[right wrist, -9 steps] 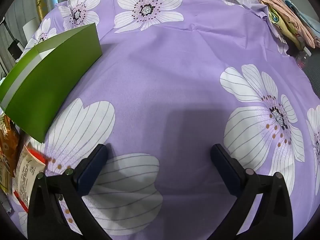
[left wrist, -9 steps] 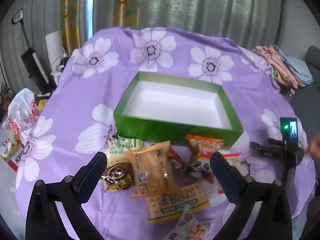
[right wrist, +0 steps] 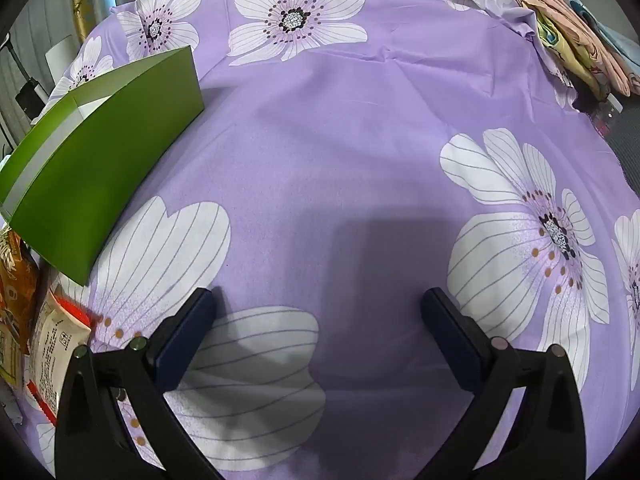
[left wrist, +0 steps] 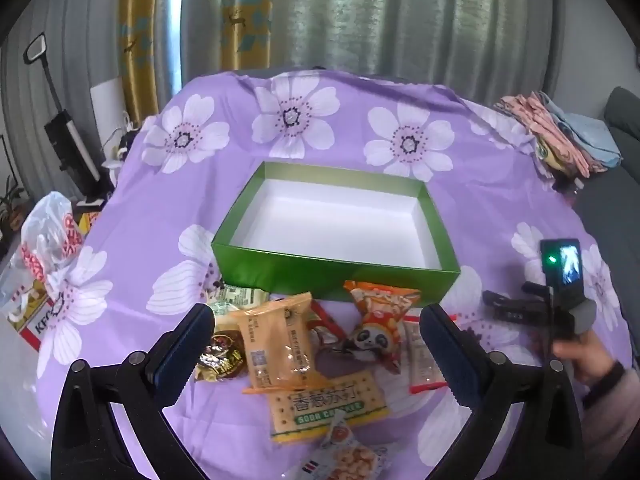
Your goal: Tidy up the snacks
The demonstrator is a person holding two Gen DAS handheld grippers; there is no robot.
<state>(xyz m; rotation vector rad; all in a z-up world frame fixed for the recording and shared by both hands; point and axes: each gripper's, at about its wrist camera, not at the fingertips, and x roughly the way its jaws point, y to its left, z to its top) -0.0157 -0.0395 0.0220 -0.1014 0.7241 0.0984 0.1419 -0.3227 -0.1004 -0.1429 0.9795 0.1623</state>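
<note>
A green box [left wrist: 336,268] with a white inside stands open and empty on the purple flowered cloth; its corner shows in the right wrist view [right wrist: 100,148]. Several snack packets lie in front of it: an orange bread pack [left wrist: 276,344], a panda pack [left wrist: 380,328], a soda cracker pack [left wrist: 328,404], a dark round sweet [left wrist: 222,356], a peanut pack [left wrist: 348,456]. My left gripper [left wrist: 316,328] is open above the packets, holding nothing. My right gripper [right wrist: 320,316] is open over bare cloth, right of the box; it also shows in the left wrist view [left wrist: 516,308].
Folded cloths [left wrist: 560,136] lie at the table's far right edge. A plastic bag [left wrist: 48,236] and a KFC box [left wrist: 32,316] sit off the left side. A floor cleaner [left wrist: 68,132] stands by the curtain. A red-edged packet [right wrist: 52,344] lies left of the right gripper.
The left gripper view has shifted slightly; the box and packets sit a little lower in frame. The right gripper has hardly moved. Both stay open.
</note>
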